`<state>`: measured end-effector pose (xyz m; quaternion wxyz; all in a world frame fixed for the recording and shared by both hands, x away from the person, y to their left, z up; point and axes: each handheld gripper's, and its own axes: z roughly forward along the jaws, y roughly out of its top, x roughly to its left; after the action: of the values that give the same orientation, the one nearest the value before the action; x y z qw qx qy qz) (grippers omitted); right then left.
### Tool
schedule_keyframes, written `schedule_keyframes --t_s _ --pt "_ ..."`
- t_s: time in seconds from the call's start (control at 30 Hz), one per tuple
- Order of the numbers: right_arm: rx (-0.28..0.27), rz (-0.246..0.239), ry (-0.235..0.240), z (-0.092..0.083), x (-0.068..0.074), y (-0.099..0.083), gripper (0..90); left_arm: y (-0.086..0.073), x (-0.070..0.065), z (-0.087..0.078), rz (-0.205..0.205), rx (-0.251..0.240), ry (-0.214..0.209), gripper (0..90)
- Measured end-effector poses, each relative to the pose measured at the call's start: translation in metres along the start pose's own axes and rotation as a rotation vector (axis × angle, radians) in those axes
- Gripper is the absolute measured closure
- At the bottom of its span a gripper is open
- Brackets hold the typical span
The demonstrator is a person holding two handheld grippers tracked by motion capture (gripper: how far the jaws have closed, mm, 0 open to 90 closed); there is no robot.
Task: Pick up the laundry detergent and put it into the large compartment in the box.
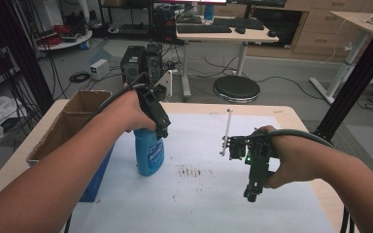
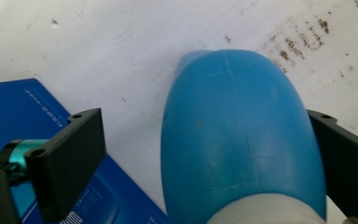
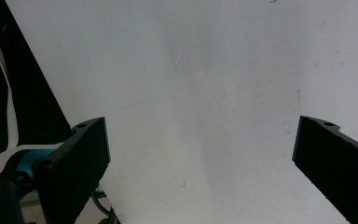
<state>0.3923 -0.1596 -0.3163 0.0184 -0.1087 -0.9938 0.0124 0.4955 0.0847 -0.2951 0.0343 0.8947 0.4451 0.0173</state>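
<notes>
Left gripper (image 1: 161,132) hangs over a blue bottle (image 1: 149,153), jaws spread wide. In the left gripper view the bottle (image 2: 240,135) sits betw. them, right jaw at or just beside its shoulder, left jaw well apart w/ bare sheet showing in the gap – no clamp. Bottle: smooth glossy plastic, rounded shoulders, pale collar at neck, printed label on front; stands upright on the white sheet (image 1: 199,194) toward the worktop's left edge. Just beside it, at that edge, an open brown cardboard box (image 1: 73,121) w/ a blue printed side. Dark speckled smear (image 1: 190,171) near the sheet's middle. Right gripper (image 1: 250,195) by the right edge points down, jaws wide apart, nothing betw. them, above the matte sheet.
</notes>
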Motion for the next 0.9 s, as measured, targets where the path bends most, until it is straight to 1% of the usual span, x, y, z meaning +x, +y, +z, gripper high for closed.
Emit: schedule_keyframes --t_s 0.03,0.07,0.1,0.3,0.37,0.47,0.5,0.53,0.6,0.77,0.8,0.9 --pt "-0.004 0.012 0.005 0.0 0.0008 0.0003 2.9 -0.0001 -0.0005 -0.0003 0.003 0.005 0.002 7.1" --pt "-0.005 0.011 0.004 0.0001 0.0006 0.0003 3.0 -0.0003 -0.0007 -0.0003 0.003 0.007 0.0 8.9" --pt "-0.002 -0.004 0.0 0.0003 -0.0003 0.0002 2.9 -0.0004 -0.0008 -0.0003 0.002 0.01 -0.003 9.5" --pt "-0.008 0.011 0.006 -0.0001 0.0017 0.0006 2.9 -0.0005 -0.0023 -0.0009 0.001 0.009 -0.011 14.9" --pt "-0.006 0.004 0.001 0.0001 0.0016 0.0004 2.9 -0.0005 -0.0027 -0.001 0.002 0.011 -0.01 15.1" --pt "-0.008 0.015 0.003 -0.0003 0.0023 0.0002 2.9 -0.0005 -0.0032 -0.0013 0.002 0.012 -0.013 18.0" --pt "-0.004 0.006 0.0 -0.0004 0.0017 0.0 2.9 -0.0005 -0.0034 -0.001 0.002 0.017 -0.015 18.2" --pt "-0.008 0.015 0.003 -0.0003 0.0024 0.0002 2.9 -0.0006 -0.0037 -0.0006 0.001 0.02 -0.014 18.3" --pt "-0.01 0.015 0.004 -0.0003 0.0027 0.0002 2.9 -0.0006 -0.004 -0.0007 0.005 0.022 -0.011 20.3" --pt "-0.005 -0.006 -0.003 -0.0002 0.0013 0.0004 2.9 -0.0008 -0.0043 -0.001 0.004 0.023 -0.015 24.0" --pt "-0.002 -0.009 -0.004 -0.0004 0.0013 0.0006 2.9 -0.0009 -0.0043 -0.0006 0.002 0.025 -0.01 24.2" --pt "-0.006 -0.002 -0.004 -0.0001 0.0017 0.0011 2.9 -0.0009 -0.0037 0.0001 -0.004 0.026 -0.014 24.4"
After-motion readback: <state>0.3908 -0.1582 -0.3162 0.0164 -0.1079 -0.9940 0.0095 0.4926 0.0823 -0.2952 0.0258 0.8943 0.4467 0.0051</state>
